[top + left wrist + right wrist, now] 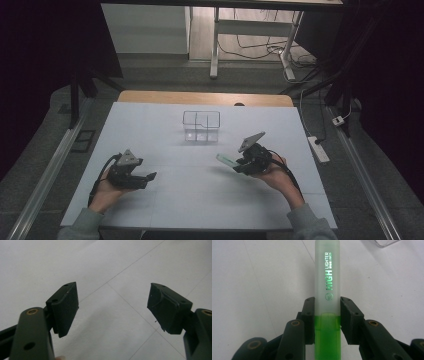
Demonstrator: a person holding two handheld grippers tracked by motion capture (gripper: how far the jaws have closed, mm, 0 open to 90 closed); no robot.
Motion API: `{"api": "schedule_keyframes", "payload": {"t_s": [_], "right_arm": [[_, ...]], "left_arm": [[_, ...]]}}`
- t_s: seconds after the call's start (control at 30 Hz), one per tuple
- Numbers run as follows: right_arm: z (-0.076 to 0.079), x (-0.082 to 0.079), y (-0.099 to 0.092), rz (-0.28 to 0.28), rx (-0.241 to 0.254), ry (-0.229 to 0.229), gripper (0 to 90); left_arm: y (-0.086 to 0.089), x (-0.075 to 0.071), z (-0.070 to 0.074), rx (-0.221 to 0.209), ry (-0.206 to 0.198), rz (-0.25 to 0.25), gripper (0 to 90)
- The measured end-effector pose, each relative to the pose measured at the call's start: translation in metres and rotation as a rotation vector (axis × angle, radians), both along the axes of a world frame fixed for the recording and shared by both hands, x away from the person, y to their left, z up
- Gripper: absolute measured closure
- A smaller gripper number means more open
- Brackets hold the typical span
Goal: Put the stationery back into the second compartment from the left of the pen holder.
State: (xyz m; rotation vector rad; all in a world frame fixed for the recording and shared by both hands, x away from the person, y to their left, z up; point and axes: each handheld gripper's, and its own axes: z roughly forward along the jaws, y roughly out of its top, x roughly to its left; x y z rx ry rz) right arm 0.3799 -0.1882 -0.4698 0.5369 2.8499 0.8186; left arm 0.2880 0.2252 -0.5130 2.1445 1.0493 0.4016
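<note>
A green highlighter with a frosted body and green lettering lies between the pads of my right gripper, which is shut on it. In the high view the highlighter sticks out to the left of the right gripper, held a little above the white table at the right. My left gripper rests low at the table's left side. Its jaws stand wide apart in the left gripper view, with nothing between the fingertips but bare table.
A clear plastic organiser box with compartments stands at the middle of the white table top, beyond both grippers. A corner of it shows in the right gripper view. A power strip lies on the floor to the right.
</note>
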Motion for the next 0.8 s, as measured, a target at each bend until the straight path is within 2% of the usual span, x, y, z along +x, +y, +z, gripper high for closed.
{"api": "schedule_keyframes", "payload": {"t_s": [0.4,0.8], "right_arm": [[0.009,-0.004,0.0,0.007,0.051,-0.016,66.7],[0.007,-0.008,0.01,0.039,0.049,-0.014,66.7]], "left_arm": [[0.0,0.0,-0.001,-0.011,0.005,-0.003,24.9],[-0.003,0.0,-0.001,-0.001,0.008,-0.015,24.9]]}}
